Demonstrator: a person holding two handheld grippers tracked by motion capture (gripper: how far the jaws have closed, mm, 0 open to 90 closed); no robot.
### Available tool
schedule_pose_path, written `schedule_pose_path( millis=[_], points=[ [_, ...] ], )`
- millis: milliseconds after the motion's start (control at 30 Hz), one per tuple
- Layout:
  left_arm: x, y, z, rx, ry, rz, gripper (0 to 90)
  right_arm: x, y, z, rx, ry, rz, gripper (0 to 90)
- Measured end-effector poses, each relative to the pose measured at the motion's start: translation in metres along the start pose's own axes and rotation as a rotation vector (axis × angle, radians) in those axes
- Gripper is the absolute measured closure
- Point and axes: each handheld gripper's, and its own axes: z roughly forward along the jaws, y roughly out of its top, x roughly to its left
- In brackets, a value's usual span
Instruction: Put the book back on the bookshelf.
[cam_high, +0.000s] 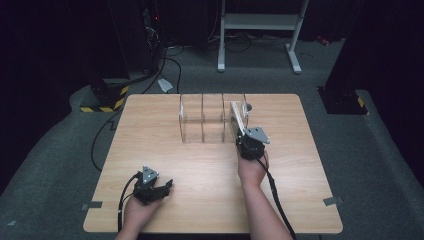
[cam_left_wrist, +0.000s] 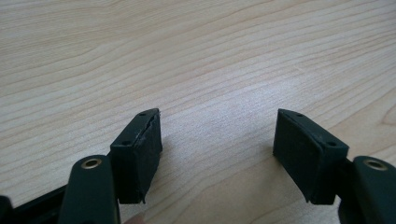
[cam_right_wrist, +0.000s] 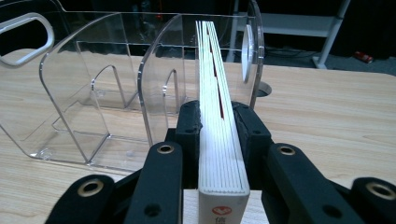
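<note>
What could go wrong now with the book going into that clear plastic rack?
1. The right claw pinches the white book near its spine end only, so the long free end may sag or fan open.
2. The book sits close to the clear file rack's curved divider; a slight tilt might catch its edge and shove the light rack across the table.
3. The left claw rests open, far off, so nothing steadies the rack.

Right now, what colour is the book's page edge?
White, with a thin red streak; the book shows best in the right gripper view.
</note>
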Motion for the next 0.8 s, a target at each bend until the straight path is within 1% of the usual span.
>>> schedule_pose_path(
  millis=[367,433,500,533,567,700,733,767,800],
  points=[
    [0.0,0.0,0.0,0.0,-0.001,-0.001,32.5,0.0,-0.001,0.001,0.003,-0.011,0.004,74.2],
    [0.0,0.0,0.0,0.0,-0.001,-0.001,32.5,0.0,-0.001,0.001,0.003,-0.011,-0.003,74.9],
    [0.0,0.0,0.0,0.0,-0.001,-0.001,32.5,0.001,-0.001,0.001,-0.004,-0.014,-0.011,75.2],
    [0.0,0.0,0.0,0.0,-0.001,-0.001,32.5,0.003,-0.001,0.0,-0.024,-0.024,-0.014,75.4],
    [0.0,0.0,0.0,0.0,-0.001,-0.001,32.5,0.003,-0.001,0.0,-0.024,-0.024,-0.014,75.4],
    [0.0,0.0,0.0,-0.002,-0.001,-0.002,32.5,0.005,0.004,0.002,-0.035,-0.034,-0.032,75.5],
    [0.0,0.0,0.0,-0.002,0.0,-0.001,32.5,0.007,0.007,0.003,-0.046,-0.043,-0.041,75.6],
    [0.0,0.0,0.0,-0.002,0.0,-0.001,32.5,0.007,0.007,0.003,-0.046,-0.043,-0.041,75.6],
    [0.0,0.0,0.0,0.0,0.0,0.003,32.5,0.007,0.01,0.005,-0.057,-0.048,-0.039,75.5]
  ],
)
